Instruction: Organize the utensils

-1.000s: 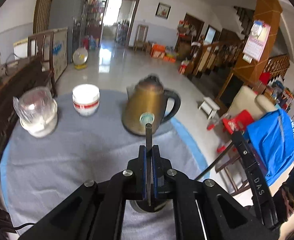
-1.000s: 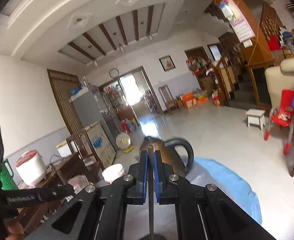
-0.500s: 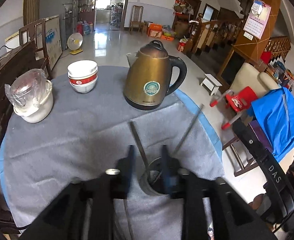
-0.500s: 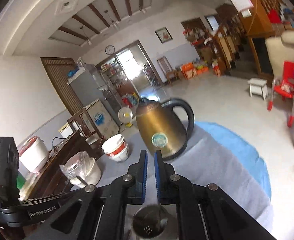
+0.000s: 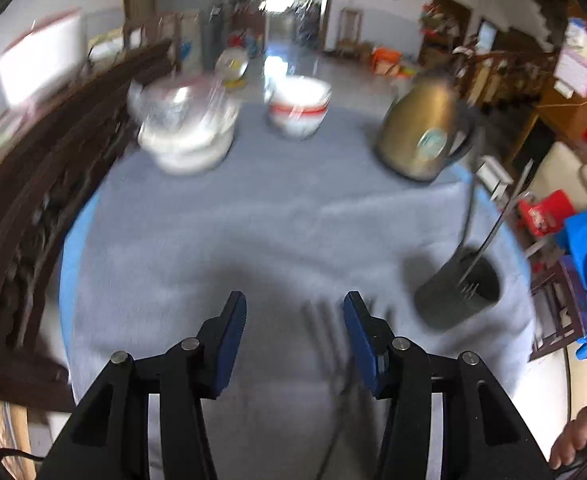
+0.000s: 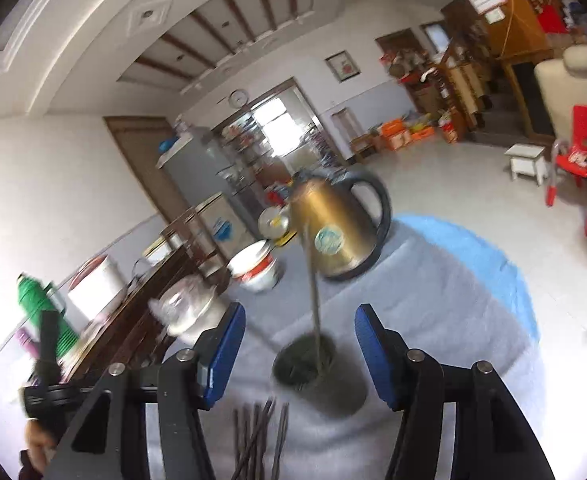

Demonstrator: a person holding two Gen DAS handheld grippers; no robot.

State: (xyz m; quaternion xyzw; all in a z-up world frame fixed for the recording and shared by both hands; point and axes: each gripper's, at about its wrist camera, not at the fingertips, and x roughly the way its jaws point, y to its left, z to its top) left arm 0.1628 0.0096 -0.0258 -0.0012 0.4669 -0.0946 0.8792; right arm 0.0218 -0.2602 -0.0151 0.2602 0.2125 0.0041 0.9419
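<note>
Step in hand: judged from the frames, two utensils are already dropped into the cup and both tools head for the loose ones lying on the cloth.
Left tool (image 5: 293,328): blue-padded jaws apart, just been opening, nothing between them but blurred thin metal utensils (image 5: 325,344) lying on the cloth below.
Right tool (image 6: 297,344): blue-padded jaws apart, just been opening, nothing clamped; the cup shows in the gap beyond them.
Holder: a dark grey cylindrical metal cup (image 6: 317,376) stands on the near right part of the bench, well apart from the kettle.
Utensils stored: two thin metal rods (image 5: 489,236) lean out of the cup, tilted to the right in the left wrist view.
Utensils left: a bundle of thin dark metal sticks (image 6: 257,436) lies flat on the cloth, just near of the cup.
Bench: round, covered by a grey cloth over a blue cover (image 5: 253,224).
How to do it well: probably single out one stick, close on it near its upper end, lift it clear, then lower it upright into the cup without knocking the cup over.
Risk: the sticks lie touching, so two may come up together.
Other things: a gold metal electric kettle with a black handle (image 6: 333,236), a white bowl with a red band (image 5: 297,108) and a white bowl wrapped in clear plastic (image 5: 185,132) stand at the far side.
Writing: the kettle carries a round teal badge (image 6: 327,239), too blurred to read; no other text legible.
</note>
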